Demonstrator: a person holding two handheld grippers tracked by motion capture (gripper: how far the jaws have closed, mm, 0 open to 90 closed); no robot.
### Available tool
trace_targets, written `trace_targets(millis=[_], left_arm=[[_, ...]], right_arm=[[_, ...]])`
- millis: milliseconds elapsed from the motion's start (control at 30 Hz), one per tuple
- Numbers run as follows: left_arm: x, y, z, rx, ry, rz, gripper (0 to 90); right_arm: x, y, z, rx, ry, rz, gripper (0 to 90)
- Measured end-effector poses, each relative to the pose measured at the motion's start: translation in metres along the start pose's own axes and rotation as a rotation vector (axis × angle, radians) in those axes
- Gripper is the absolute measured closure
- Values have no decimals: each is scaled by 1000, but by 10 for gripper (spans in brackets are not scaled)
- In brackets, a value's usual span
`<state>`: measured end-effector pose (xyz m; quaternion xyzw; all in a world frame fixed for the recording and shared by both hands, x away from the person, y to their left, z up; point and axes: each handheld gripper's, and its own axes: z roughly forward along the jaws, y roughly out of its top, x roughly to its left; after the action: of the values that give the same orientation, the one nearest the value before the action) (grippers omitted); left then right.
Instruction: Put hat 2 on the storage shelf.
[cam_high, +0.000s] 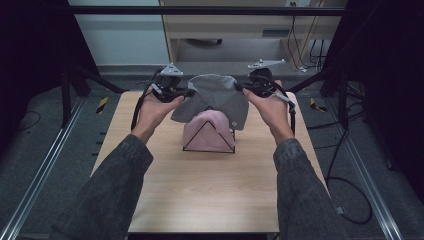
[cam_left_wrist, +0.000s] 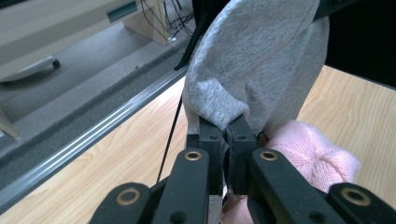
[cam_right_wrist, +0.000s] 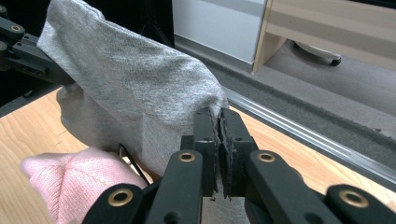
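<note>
A grey knit hat (cam_high: 216, 97) hangs stretched between my two grippers above the far half of the table. My left gripper (cam_high: 186, 93) is shut on the grey hat's (cam_left_wrist: 254, 60) left edge, jaws pressed together on the fabric. My right gripper (cam_high: 240, 89) is shut on the grey hat's (cam_right_wrist: 140, 88) right edge in the same way. Below the grey hat, a pink knit hat (cam_high: 207, 131) sits over a black wire triangular stand (cam_high: 209, 149). The pink hat (cam_left_wrist: 313, 156) lies just under the left jaws, and the pink hat (cam_right_wrist: 74, 179) is low left in the right gripper view.
The wooden table (cam_high: 210, 195) stretches toward me between my sleeves. Beyond its far edge runs a metal rail (cam_left_wrist: 88, 140) and grey carpet. Black frame posts (cam_high: 67, 95) stand at both far corners, with cables (cam_high: 350, 200) on the floor at right.
</note>
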<state>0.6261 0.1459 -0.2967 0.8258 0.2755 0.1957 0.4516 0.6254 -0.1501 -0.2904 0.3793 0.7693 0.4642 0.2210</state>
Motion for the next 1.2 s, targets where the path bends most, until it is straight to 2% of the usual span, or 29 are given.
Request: trace_targets(millis=[400,1200], left_arm=[[3,-14,2,27,3,-15,874],[0,-38,7,38,-6,-46,873]], right_arm=[[6,-5,5,18,8,-12,866],[18,-26,23,63,28,-10,865]])
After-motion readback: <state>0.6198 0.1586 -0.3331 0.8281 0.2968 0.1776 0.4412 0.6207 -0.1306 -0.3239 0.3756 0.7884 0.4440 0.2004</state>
